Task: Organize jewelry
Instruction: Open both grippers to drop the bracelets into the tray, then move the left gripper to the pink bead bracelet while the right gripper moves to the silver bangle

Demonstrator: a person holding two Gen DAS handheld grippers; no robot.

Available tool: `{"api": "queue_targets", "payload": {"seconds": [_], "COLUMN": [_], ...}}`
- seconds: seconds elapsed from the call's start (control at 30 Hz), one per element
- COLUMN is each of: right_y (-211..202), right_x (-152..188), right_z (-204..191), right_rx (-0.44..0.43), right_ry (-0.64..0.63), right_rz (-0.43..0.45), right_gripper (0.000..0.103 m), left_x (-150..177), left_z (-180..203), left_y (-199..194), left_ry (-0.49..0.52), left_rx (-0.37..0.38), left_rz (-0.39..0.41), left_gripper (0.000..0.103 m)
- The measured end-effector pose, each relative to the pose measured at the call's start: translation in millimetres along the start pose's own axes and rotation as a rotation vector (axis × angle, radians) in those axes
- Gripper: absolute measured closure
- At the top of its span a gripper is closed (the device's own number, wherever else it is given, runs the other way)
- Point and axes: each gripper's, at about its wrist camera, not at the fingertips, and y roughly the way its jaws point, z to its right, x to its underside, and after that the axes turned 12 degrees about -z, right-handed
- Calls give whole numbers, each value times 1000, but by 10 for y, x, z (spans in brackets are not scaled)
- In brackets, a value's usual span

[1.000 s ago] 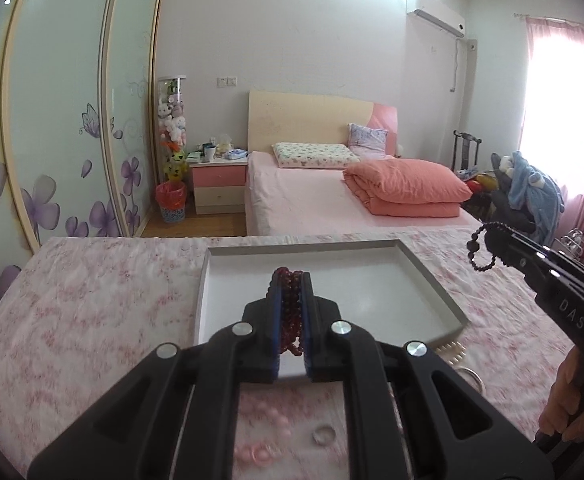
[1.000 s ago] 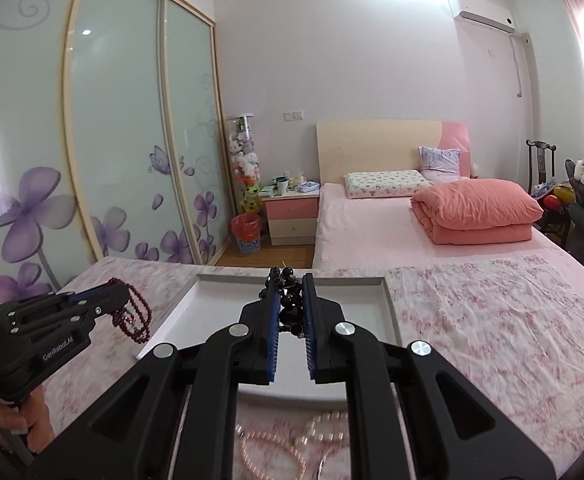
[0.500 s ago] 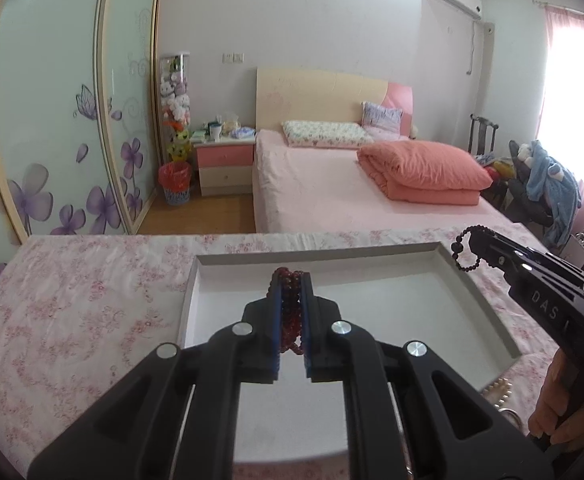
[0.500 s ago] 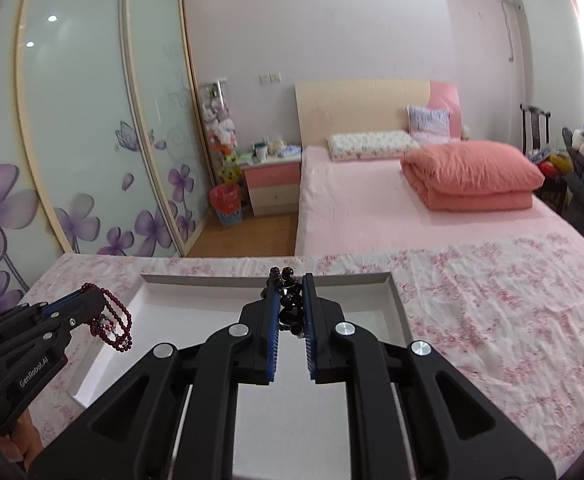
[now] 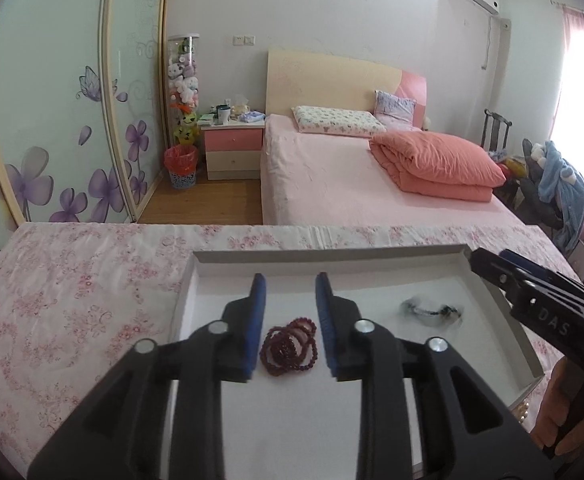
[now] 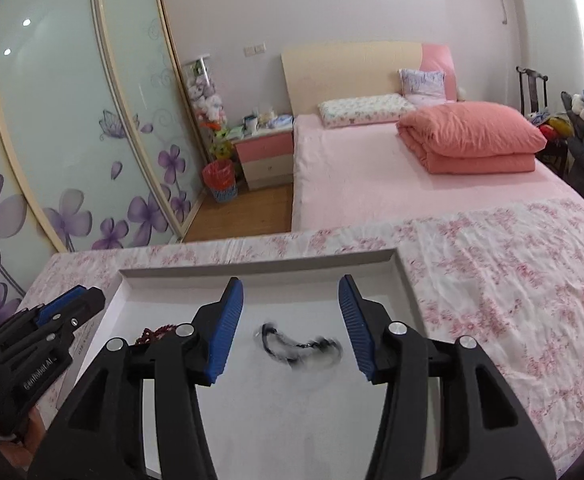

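A white tray (image 5: 196, 280) lies on a floral tablecloth; it also shows in the right wrist view (image 6: 128, 292). A dark red bead bracelet (image 5: 290, 346) lies in the tray between my open left gripper's (image 5: 290, 292) fingers. A black bead bracelet (image 6: 297, 346) lies blurred in the tray under my open right gripper (image 6: 290, 292); it also shows in the left wrist view (image 5: 431, 310). The red beads (image 6: 156, 332) peek out beside the right gripper's left finger. Each gripper shows in the other's view: the right gripper (image 5: 487, 260) and the left gripper (image 6: 80, 296).
A pearl string (image 5: 523, 410) lies on the cloth just outside the tray's right near corner. Beyond the table stand a pink bed (image 5: 371, 184), a bedside cabinet (image 5: 234, 152), a red bin (image 5: 180, 168) and sliding wardrobe doors (image 5: 52, 120).
Both grippers have opened and lowered over the tray. The red bracelet dropped from the left gripper and the black bracelet from the right; both now lie in the tray.
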Motion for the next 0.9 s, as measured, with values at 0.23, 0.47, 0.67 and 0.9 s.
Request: {"api": "queue_targets", "payload": {"seconds": [0.23, 0.47, 0.67, 0.9], "right_y": [-155, -400, -642, -702], "right_x": [40, 230, 538, 1021], "right_z": [54, 128, 280, 455], "right_rx": [5, 14, 45, 86], "right_ry": [1, -14, -29, -43], "right_rz": [18, 25, 7, -101], "right_gripper": [52, 52, 52, 52], "left_x": [10, 218, 586, 1050], "left_z": [-124, -233, -389, -586], "left_y": [-172, -439, -636, -726], "left_ry": [-24, -23, -30, -33], "left_rx": [-15, -31, -32, -33], "left_rz": [13, 19, -10, -70], "left_gripper": [75, 70, 62, 61]}}
